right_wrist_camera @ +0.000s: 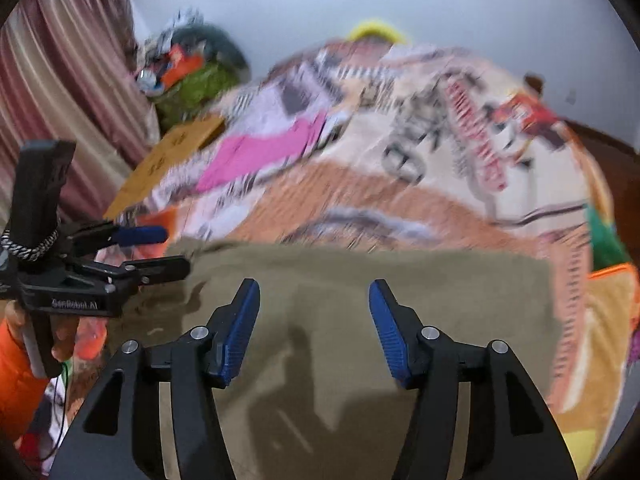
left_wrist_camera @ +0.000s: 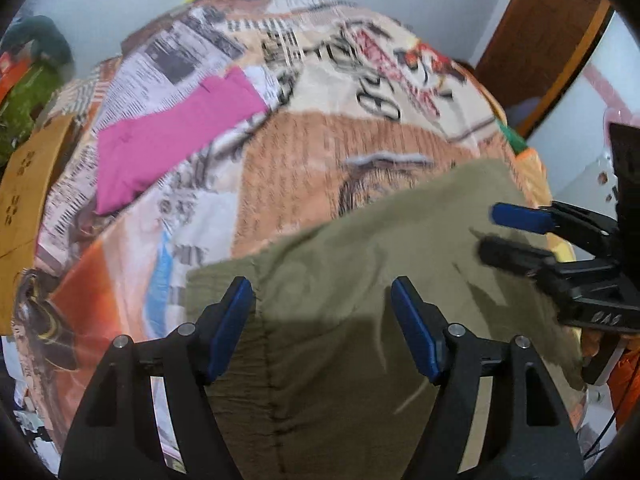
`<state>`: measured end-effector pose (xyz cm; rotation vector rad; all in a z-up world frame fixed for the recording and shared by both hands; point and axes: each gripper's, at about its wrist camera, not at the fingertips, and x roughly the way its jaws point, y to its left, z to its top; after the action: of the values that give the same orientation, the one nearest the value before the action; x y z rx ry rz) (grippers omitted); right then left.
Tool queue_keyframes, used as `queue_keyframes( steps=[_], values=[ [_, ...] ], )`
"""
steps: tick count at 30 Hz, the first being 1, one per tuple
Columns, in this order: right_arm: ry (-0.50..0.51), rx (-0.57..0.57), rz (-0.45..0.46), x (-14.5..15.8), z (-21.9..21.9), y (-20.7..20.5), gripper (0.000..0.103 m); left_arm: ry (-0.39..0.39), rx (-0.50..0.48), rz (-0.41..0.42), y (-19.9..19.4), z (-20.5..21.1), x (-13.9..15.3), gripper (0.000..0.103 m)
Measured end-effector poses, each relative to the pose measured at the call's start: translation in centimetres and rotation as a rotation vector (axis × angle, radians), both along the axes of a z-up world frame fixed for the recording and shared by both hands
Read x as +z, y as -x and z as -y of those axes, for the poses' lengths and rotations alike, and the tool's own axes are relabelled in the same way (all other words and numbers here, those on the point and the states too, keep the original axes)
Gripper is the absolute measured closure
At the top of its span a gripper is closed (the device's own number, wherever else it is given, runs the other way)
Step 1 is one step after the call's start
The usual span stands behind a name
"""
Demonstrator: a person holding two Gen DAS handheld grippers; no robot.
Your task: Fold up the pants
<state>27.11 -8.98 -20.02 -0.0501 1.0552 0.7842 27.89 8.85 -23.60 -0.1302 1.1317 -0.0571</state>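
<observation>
We note a printed bedspread point(left_wrist_camera: 320, 120) covering the bed, a folded pink cloth point(left_wrist_camera: 172, 136) lying on it, a brown cardboard sheet point(right_wrist_camera: 168, 160) at its edge, and a striped curtain point(right_wrist_camera: 68, 80) beyond.

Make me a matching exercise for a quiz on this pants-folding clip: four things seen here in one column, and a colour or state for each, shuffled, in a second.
Things:
1. pants
2. folded cloth farther back on the bed
3. left tool
4. card sheet at the bed's edge

Colour or state:
A. pink
B. open, nothing between its pads
C. olive green, lying flat on the printed bedspread
D. tan, with small dark marks

Pairs: 1-C, 2-A, 3-B, 4-D
</observation>
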Motion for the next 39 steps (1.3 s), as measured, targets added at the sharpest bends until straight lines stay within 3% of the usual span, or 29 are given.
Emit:
queue_keyframes(
  steps=[4,7,10,16,27,39],
  values=[
    [0.064,0.029,-0.1,-3.4,-1.9,-0.5,0.05,-0.033,-0.018,-0.029,0.0,0.7,-1.8,0.028],
    [0.105,0.066,-0.107,-4.6,-2.2,0.3,0.05,-0.127,-0.067,-0.015,0.7,2.2,-2.3,0.02],
    [0.092,0.064,-0.116,-4.6,-1.5,0.8,0.05,-0.212,-0.097,0.016,1.6,3.4,-2.5,0.019],
    [0.112,0.068,-0.096,-4.1,-0.1,3.0,0.05,-0.158,-0.062,0.015,3.1,2.7,-2.1,0.019],
    [0.184,0.039,0.004,-2.5,3.2,8.3,0.05,-0.171,-0.043,0.025,7.8,3.8,-0.9,0.018],
    [0.185,-0.064,0.031,-1.6,7.0,12.2,0.047,-0.181,0.012,0.059,11.9,4.0,-0.4,0.017]
  ],
)
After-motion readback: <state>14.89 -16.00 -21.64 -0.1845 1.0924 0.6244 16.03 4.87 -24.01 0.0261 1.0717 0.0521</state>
